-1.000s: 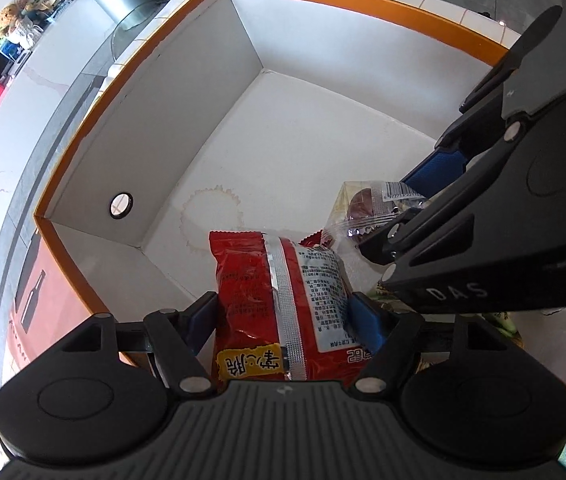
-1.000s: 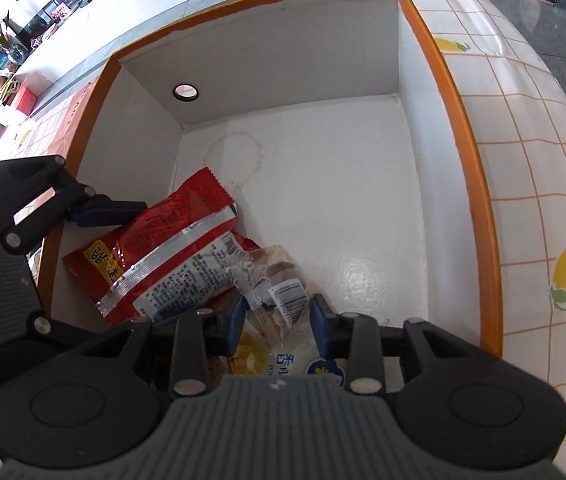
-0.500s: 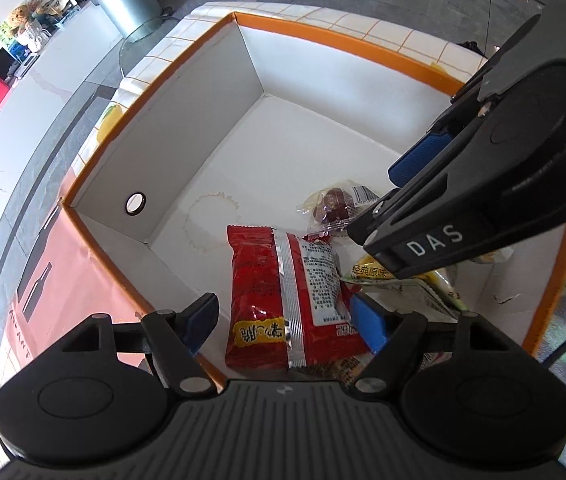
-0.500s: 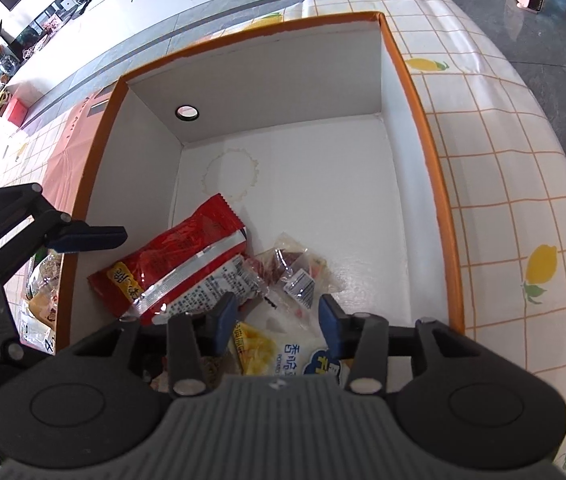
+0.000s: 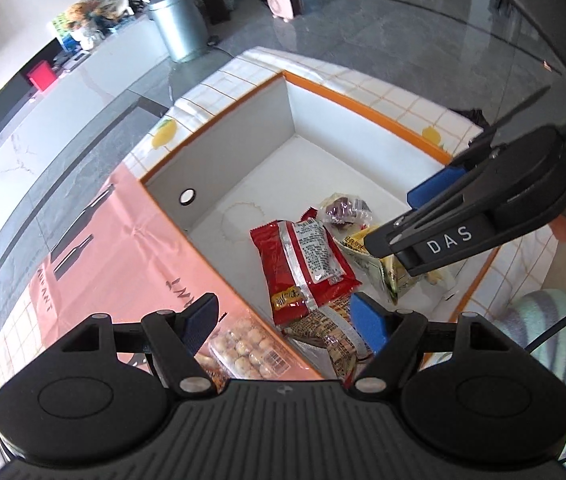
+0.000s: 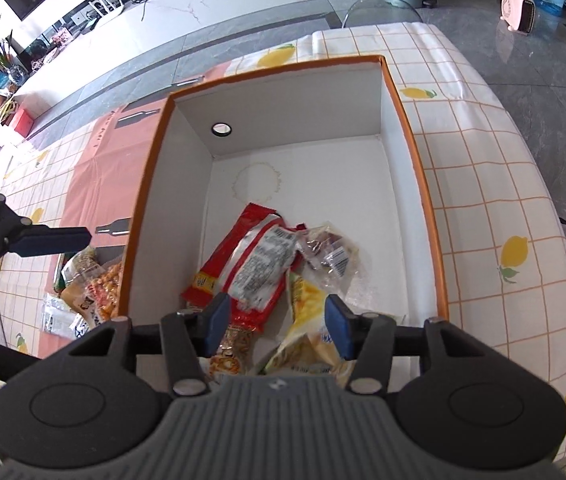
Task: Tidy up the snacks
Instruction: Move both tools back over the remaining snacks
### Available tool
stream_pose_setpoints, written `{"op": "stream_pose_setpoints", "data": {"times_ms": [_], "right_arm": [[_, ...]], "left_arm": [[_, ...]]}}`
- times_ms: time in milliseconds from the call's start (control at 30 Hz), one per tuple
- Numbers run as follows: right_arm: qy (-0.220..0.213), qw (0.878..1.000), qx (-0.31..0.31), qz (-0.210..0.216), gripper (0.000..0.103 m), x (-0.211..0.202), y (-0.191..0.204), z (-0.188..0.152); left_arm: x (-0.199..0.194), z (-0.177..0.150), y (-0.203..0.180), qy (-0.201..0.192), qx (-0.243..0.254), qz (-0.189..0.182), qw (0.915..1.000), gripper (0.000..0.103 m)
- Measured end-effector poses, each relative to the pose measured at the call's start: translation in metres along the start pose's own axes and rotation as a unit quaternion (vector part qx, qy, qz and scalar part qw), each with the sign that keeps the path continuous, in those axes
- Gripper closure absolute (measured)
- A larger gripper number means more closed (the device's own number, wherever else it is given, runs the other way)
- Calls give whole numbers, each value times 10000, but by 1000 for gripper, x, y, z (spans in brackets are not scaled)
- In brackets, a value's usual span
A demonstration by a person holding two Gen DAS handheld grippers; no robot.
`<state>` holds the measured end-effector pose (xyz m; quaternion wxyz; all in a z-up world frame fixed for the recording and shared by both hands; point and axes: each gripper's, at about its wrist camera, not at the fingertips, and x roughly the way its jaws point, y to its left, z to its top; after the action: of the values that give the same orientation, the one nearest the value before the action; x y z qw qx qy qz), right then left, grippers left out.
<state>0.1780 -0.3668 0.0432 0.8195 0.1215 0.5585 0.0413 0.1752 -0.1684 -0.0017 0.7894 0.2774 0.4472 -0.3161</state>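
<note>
**Snacks dropped in the box, more waiting outside**

The red snack bag (image 6: 249, 266) lay inside the white box (image 6: 399, 184), near the front. A clear packet (image 6: 329, 248) and a yellow bag (image 6: 307, 300) lay just beside it. The left gripper (image 5: 289, 318) was spread wide and held nothing. The right gripper (image 6: 277, 320) was opening its jaws, and nothing was pinched between them. This looked like the letting-go step, done. More snacks (image 6: 83, 280) sat on the table left of the box. Next, a gripper would likely need to go over there and pinch one.
</note>
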Motion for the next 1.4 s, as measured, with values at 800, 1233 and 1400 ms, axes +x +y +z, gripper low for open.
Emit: {"op": "stream_pose_setpoints", "data": {"times_ms": [800,1233,1400], "right_arm": [[-1485,9869,-636,-12,43,-80,99,-111],[-2188,9733,-609,341,39,-46,148,-177],[-2105,9746,-731,237,39,-21,162,-181]], "left_arm": [[-116,-134,25,-1256,-2036,652,9688,15],[-125,-210,49,-1458,-2719,876,9472,15],[-109,-223,59,-1334,-2791,722,9482,19]]}}
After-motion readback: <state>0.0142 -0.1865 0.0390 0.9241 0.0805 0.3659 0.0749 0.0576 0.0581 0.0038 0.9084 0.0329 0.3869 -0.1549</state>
